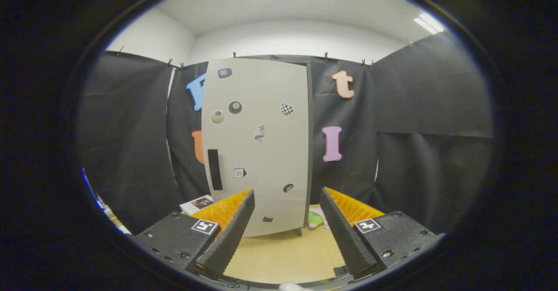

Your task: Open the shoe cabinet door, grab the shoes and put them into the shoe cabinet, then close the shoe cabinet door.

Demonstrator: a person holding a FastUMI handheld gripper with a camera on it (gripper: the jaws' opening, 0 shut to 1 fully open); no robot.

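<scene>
The gripper point(287, 204) is held open and empty. The shoe cabinet point(259, 147), its door point(266, 125) closed, is seen just beyond the fingers.

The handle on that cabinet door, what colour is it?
Black: the handle is a tall dark strip on the pale grey cabinet door, seen in the gripper view beyond the open gripper.

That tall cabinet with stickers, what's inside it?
Cannot tell: the cabinet door is shut, hiding the inside. Only stickers and a dark handle show. The gripper fingers hang open before it.
</scene>
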